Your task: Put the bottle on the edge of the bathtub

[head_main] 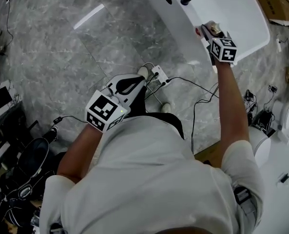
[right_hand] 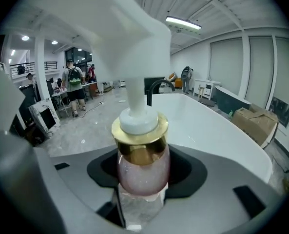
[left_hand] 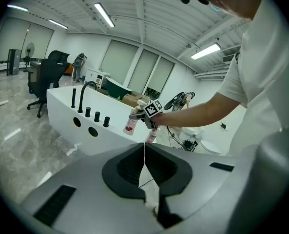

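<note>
Right gripper (right_hand: 142, 199), jaws clamped on a pink pump bottle (right_hand: 143, 165), holds it at the white bathtub (head_main: 188, 23) rim at two o'clock, seemingly about to set it upright and release; left gripper (left_hand: 145, 165) jaws closed, empty
</note>
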Demonstrator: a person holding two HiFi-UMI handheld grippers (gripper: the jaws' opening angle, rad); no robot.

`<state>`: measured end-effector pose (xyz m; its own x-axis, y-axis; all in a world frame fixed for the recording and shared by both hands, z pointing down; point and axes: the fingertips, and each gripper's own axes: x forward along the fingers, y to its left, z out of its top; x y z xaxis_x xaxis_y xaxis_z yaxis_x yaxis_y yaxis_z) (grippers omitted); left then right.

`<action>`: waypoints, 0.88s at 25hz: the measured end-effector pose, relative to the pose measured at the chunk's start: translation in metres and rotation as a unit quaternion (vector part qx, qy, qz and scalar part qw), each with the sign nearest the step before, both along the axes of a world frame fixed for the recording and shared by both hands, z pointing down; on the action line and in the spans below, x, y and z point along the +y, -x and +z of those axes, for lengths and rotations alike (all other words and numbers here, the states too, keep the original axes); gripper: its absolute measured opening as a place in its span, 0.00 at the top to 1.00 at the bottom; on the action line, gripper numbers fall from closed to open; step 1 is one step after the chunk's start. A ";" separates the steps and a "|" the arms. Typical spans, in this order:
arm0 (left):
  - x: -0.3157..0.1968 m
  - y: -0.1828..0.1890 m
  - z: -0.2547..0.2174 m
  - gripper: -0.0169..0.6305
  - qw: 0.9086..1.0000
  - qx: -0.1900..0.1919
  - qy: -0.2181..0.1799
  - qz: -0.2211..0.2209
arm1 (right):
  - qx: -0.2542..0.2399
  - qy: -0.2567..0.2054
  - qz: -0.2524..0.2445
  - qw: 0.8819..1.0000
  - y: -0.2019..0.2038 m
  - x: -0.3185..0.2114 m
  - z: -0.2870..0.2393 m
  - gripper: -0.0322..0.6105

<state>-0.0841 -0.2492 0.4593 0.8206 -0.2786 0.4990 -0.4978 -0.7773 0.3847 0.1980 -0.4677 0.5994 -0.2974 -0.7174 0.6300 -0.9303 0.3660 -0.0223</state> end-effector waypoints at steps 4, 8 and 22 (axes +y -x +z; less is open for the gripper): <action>-0.009 0.004 0.017 0.94 1.000 -0.005 0.010 0.008 | 0.004 0.009 0.019 1.000 -0.014 -0.030 0.028 0.60; -0.016 0.003 0.030 0.94 1.000 -0.005 0.021 0.013 | 0.008 0.011 0.026 1.000 -0.022 -0.055 0.047 0.60; -0.036 0.008 0.060 0.94 0.998 -0.008 0.056 0.004 | 0.014 0.010 0.014 1.000 -0.025 -0.096 0.082 0.60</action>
